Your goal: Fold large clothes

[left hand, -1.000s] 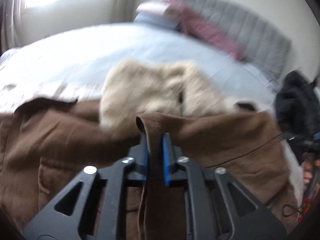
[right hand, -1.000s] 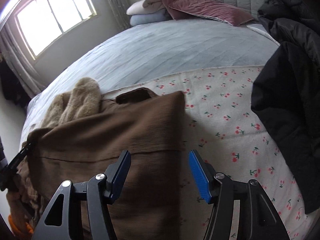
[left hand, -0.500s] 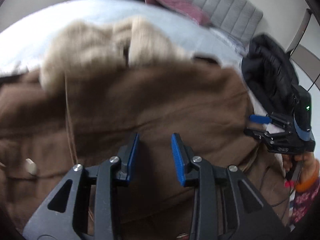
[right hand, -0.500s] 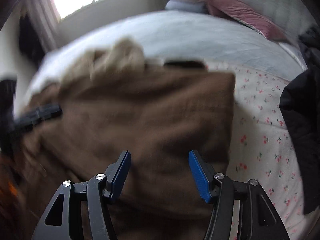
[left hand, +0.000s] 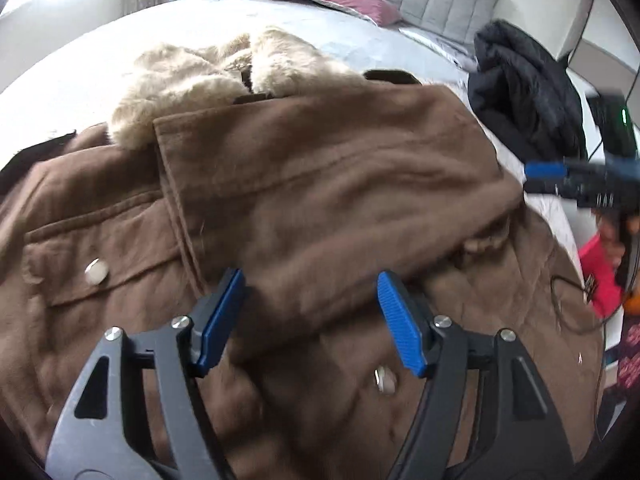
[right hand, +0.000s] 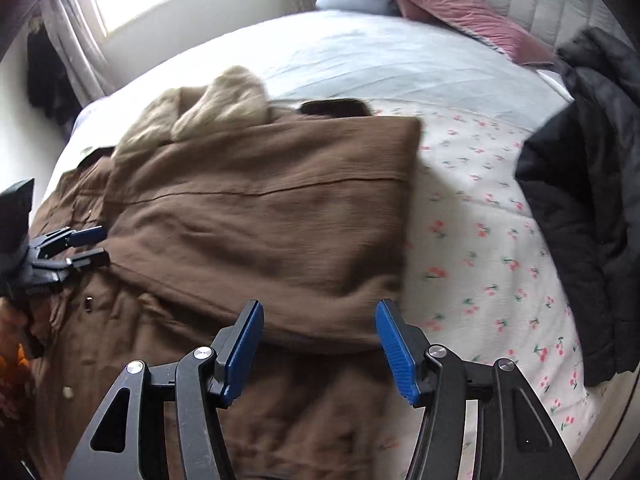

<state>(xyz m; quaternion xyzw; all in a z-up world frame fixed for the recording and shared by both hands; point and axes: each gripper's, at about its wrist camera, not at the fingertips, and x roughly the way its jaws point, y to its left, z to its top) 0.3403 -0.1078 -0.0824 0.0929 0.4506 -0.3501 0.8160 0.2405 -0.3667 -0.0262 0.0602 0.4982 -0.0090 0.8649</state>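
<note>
Presently my left gripper [left hand: 310, 316] has just been opening; its jaws stand apart, empty, above the brown coat [left hand: 328, 184]. My right gripper [right hand: 318, 338] likewise stands parted, holding nothing. Coat lies folded over on the bed [right hand: 400, 56], fur collar [left hand: 208, 68] exposed.
</note>
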